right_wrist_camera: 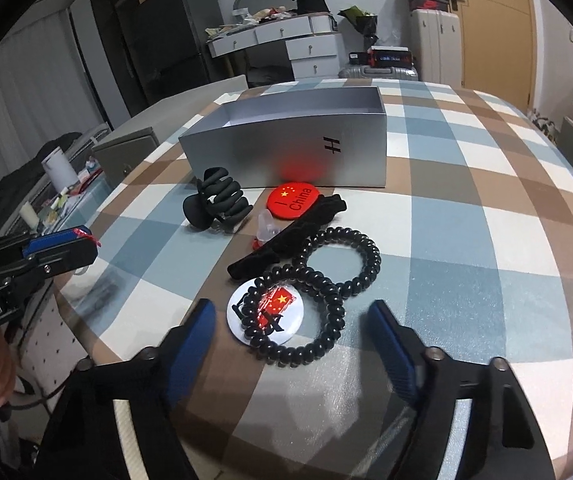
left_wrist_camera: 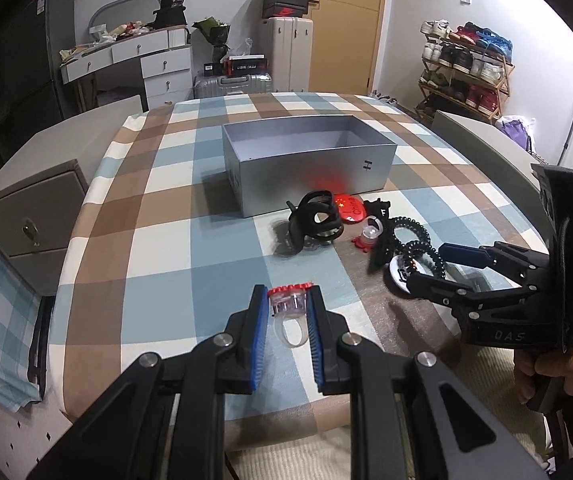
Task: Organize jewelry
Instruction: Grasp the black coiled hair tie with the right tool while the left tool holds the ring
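Observation:
My left gripper (left_wrist_camera: 288, 300) is shut on a clear plastic ring with a red top (left_wrist_camera: 289, 304), held above the checked cloth, well short of the open silver box (left_wrist_camera: 310, 164). My right gripper (right_wrist_camera: 292, 316) is open, its jaws either side of a black coil hair tie (right_wrist_camera: 298, 316) lying on a white flag badge (right_wrist_camera: 242, 320). A second coil tie (right_wrist_camera: 342, 260), a black hair claw (right_wrist_camera: 216, 204), a red "I China" badge (right_wrist_camera: 294, 200), a black clip (right_wrist_camera: 286, 236) and another clear ring (right_wrist_camera: 266, 230) lie in front of the box (right_wrist_camera: 286, 144).
The checked tablecloth (left_wrist_camera: 166, 208) covers a round table. A grey drawer cabinet (left_wrist_camera: 26, 220) stands at its left edge. A white desk, suitcases and a shoe rack (left_wrist_camera: 466, 64) stand far behind.

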`<state>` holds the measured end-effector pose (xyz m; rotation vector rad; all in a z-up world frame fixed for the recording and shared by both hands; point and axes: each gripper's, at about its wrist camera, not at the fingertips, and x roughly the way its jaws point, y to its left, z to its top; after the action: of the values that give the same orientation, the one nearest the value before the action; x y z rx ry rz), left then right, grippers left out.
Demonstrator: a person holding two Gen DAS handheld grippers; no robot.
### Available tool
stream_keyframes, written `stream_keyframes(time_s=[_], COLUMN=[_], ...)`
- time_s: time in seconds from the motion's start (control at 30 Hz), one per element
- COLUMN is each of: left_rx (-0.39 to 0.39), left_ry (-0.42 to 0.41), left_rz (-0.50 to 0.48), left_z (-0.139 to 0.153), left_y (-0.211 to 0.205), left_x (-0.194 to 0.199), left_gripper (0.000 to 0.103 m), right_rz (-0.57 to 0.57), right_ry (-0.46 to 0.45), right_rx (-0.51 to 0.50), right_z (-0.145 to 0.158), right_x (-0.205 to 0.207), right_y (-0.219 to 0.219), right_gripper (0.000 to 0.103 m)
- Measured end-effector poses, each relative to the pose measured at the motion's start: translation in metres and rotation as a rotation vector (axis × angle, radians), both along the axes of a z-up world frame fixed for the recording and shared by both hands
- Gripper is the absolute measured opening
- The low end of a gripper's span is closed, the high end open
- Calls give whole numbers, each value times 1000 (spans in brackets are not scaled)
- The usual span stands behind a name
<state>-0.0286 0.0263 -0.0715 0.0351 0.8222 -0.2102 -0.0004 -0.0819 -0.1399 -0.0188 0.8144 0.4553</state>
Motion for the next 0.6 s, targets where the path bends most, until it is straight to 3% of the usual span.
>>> stream_keyframes(time_s=[0.07, 0.13, 0.6], left_rx=[3, 7, 7], left_ry=[1, -1, -21], left_rz=[-2, -3, 13], left_z=[0, 1, 7], left_y=[0, 0, 4], left_x=[-1, -2, -1], left_gripper=[14, 14, 14], right_rz=[-2, 5, 12], right_ry=[-5, -4, -40], right_rx=[1, 8, 67], right_z=[0, 0, 10], right_x=[-2, -3, -12], right_y=[0, -1, -12], right_gripper=[63, 50, 47])
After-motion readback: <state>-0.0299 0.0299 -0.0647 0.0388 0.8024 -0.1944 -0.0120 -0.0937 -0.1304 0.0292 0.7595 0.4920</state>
